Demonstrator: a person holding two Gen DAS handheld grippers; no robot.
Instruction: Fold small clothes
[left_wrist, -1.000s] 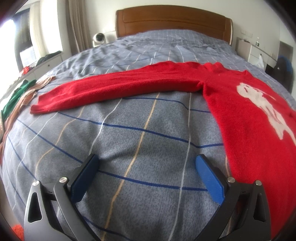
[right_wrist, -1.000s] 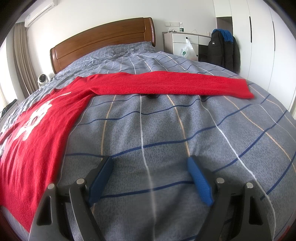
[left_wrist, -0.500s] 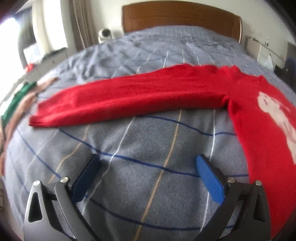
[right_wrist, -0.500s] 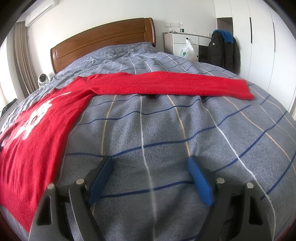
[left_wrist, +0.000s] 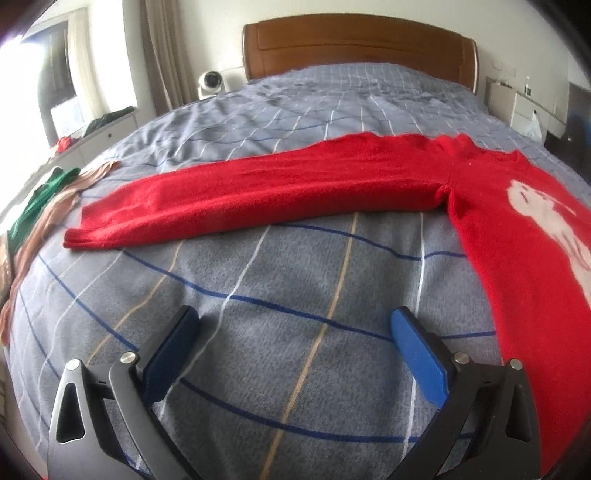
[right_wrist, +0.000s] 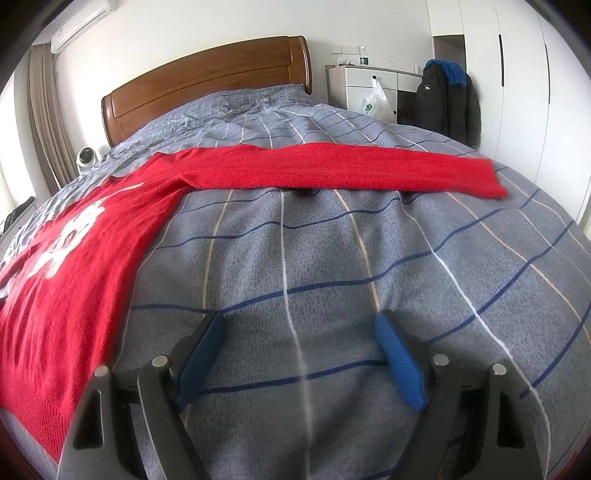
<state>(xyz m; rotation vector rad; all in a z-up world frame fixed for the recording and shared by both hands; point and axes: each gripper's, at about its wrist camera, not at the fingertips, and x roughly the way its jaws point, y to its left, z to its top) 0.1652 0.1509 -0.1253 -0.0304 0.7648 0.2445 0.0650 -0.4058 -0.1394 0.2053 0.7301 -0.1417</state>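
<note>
A red sweater (left_wrist: 517, 236) with a white print lies flat on the bed, both sleeves stretched out sideways. In the left wrist view its left sleeve (left_wrist: 258, 195) runs across the middle, cuff toward the left. My left gripper (left_wrist: 295, 325) hovers open over bare bedspread below that sleeve, nothing between its blue pads. In the right wrist view the sweater body (right_wrist: 74, 266) fills the left side and the right sleeve (right_wrist: 351, 170) reaches to the right. My right gripper (right_wrist: 299, 328) is open above the bedspread, short of the sleeve.
The grey striped bedspread (left_wrist: 295, 110) covers the bed up to a wooden headboard (right_wrist: 207, 85). Green and beige clothes (left_wrist: 40, 199) lie at the bed's left edge. A white cabinet (right_wrist: 369, 85), a hanging dark jacket (right_wrist: 447, 99) and wardrobe doors stand at the right.
My left gripper has shifted left and turned slightly, so the sleeve and its cuff sit more centrally in its view. The right gripper's view is unchanged.
</note>
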